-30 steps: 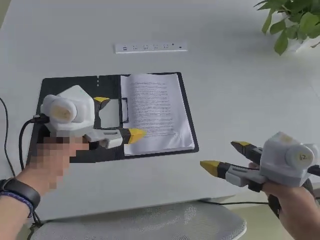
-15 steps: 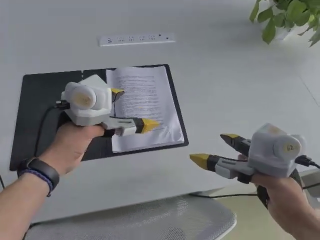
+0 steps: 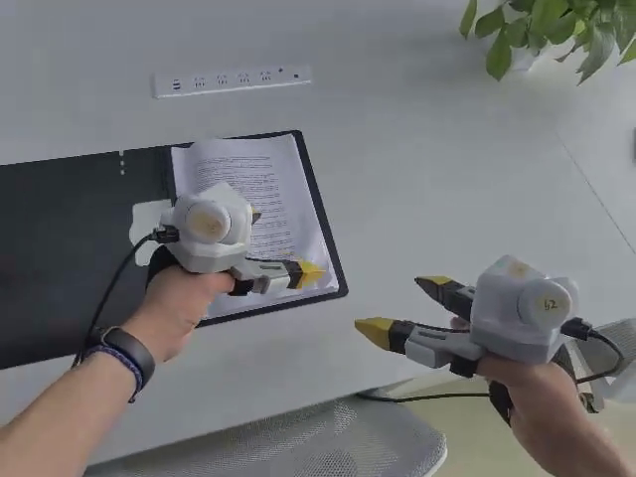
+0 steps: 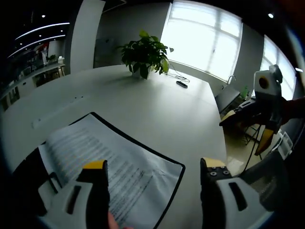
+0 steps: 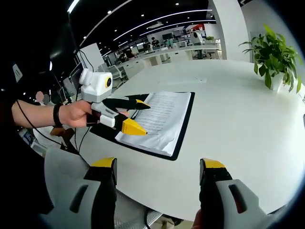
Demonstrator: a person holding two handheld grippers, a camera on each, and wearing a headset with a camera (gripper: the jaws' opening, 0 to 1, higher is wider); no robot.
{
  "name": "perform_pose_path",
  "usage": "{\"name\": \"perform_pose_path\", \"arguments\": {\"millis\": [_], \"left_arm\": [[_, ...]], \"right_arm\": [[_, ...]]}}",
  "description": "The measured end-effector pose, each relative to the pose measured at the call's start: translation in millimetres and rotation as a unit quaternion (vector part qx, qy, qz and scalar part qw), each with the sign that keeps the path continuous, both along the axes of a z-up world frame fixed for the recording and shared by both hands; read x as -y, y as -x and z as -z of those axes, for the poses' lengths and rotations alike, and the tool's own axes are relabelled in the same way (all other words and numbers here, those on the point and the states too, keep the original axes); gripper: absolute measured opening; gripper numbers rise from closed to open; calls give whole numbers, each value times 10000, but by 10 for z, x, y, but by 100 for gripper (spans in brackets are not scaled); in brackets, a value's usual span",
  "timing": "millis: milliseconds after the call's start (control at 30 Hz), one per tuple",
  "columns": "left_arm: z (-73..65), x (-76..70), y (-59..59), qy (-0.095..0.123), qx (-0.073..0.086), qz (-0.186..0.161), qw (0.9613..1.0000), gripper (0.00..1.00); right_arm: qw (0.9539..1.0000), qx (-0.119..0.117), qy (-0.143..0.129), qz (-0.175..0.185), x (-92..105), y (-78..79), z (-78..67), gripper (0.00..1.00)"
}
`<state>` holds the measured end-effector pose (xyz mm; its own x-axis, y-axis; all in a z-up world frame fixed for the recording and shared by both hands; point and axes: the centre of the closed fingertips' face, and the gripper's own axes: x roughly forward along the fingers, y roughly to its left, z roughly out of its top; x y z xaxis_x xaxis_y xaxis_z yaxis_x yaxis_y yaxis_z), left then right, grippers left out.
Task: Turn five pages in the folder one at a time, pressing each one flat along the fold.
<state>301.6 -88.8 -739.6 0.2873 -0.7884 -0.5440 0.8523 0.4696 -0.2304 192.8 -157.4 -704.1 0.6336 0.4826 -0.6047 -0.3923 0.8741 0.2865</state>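
I count one black folder (image 3: 60, 248) lying open on the white worktop (image 3: 447, 179), with one stack of printed pages (image 3: 238, 169) flat on its right half. Beyond it lie one power strip (image 3: 231, 79) and one potted plant (image 3: 542, 30). One mesh chair (image 3: 298, 442) sits below the near edge.

I hold two grippers. My left gripper (image 5: 139, 116) hangs over the near outer corner of the pages, jaws wide and empty; I cannot tell whether the lower tip touches the paper. My right gripper (image 3: 400, 305) is off the worktop's near edge, well apart from the folder, jaws wide and empty too.

A second ago my left jaws were near the spine; they have since crossed the sheet to that corner. My right gripper has stayed off the edge, and no page has lifted.
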Motion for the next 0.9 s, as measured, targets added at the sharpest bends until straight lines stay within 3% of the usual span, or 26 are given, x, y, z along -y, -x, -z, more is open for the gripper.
{"name": "perform_pose_path", "arguments": {"millis": [433, 900], "left_arm": [[485, 242, -47, -401, -102, -185, 9990, 78], [558, 186, -69, -706, 260, -125, 9971, 70]], "right_arm": [[10000, -60, -30, 46, 118, -28, 21, 69], [9998, -180, -85, 12, 166, -35, 129, 67]]}}
